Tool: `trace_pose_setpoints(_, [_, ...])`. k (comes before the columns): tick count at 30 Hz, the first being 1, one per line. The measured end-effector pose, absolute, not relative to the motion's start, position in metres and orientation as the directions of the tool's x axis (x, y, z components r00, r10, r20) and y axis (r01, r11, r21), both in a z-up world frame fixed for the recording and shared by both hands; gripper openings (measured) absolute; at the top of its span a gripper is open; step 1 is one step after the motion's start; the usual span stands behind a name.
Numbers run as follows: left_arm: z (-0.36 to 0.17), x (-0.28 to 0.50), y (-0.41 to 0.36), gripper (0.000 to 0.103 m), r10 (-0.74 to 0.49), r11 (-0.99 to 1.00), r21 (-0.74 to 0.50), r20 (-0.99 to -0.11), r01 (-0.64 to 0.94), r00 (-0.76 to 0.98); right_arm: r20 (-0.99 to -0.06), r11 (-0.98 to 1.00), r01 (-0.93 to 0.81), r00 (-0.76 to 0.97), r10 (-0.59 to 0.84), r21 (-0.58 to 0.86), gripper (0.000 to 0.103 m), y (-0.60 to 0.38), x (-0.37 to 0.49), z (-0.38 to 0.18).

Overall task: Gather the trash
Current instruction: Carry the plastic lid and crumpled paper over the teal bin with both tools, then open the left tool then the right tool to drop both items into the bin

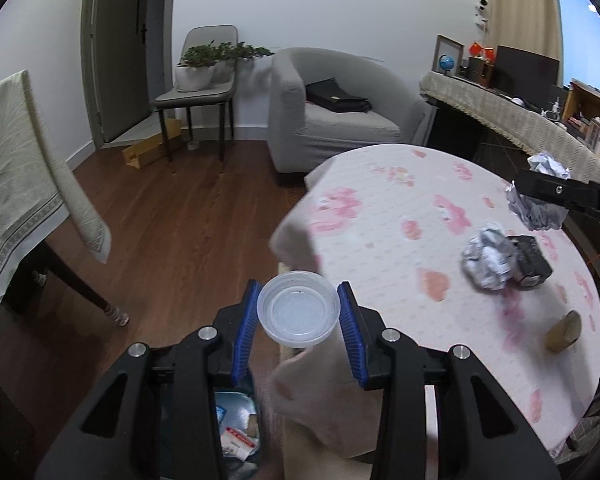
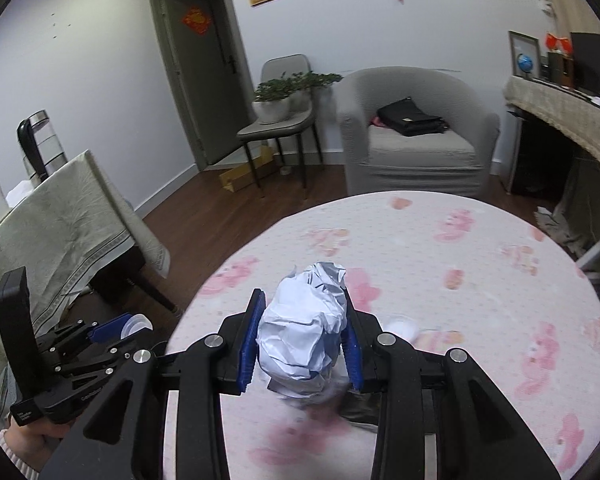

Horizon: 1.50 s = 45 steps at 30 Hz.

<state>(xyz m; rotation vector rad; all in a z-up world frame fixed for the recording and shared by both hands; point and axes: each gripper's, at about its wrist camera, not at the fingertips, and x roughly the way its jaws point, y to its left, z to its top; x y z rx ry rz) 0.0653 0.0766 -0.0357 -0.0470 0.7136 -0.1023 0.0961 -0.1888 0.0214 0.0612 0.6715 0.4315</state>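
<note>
While left fingers [image 1: 299, 312] pinch a cup [image 1: 299, 308] past the table edge [image 1: 296, 216], right fingers [image 2: 302, 338] pinch paper [image 2: 304, 332].

left claw [image 1: 299, 318]: black frame, blue ribbed pads, silver screws | right claw [image 2: 303, 334]: same build

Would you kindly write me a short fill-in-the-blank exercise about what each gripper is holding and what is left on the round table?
1. The left gripper is shut on a clear plastic ____.
2. The right gripper grips a crumpled ball of ____.
3. Another crumpled ball lies on the round table, touching a ____ box.
4. Below the left gripper, a bin stands on the ____.

Missing words: cup; paper; black; floor
</note>
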Motion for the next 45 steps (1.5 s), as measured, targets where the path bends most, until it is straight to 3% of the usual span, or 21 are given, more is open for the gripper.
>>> trace_pose_setpoints(24, [-0.118,0.053,0.185,0.042,0.002,0.996,-0.051,-0.817,-0.074,0.576,-0.625,0.818,-0.545,0.577,0.526,0.184,0.036,-0.048,0.092,0.003])
trace_pose_setpoints(45, [-0.194,0.046,0.232,0.043,0.04,0.992,-0.005,-0.934,-0.125,0.356,-0.729,0.758,-0.615,0.416,0.544,0.215,0.036,0.055,0.086,-0.062])
